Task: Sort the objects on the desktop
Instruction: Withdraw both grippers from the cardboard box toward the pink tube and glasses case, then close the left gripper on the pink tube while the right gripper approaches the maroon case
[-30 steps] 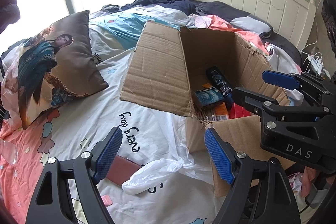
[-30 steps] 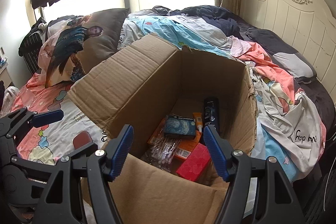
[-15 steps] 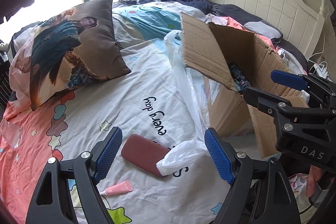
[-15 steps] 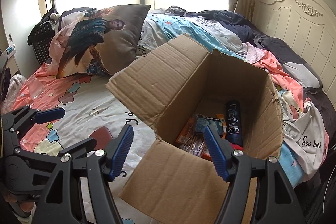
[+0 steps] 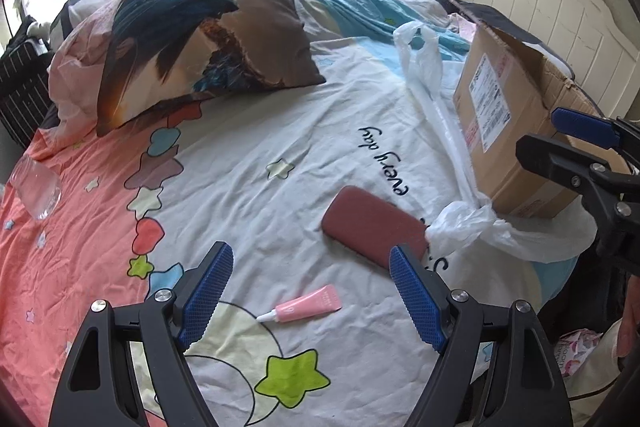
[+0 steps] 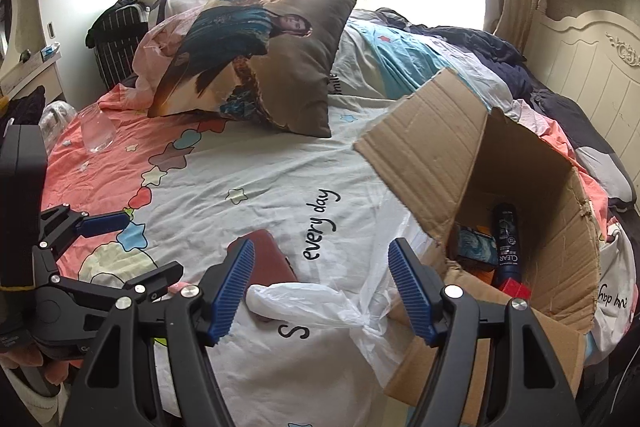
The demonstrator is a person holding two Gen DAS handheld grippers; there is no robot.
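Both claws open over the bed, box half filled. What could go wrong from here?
The white plastic bag lies against the dark red case, so the left claw may snag it when grabbing the case. The pink tube is small and flat on soft bedding, so it may slip. The cardboard box leans, so it may tip.
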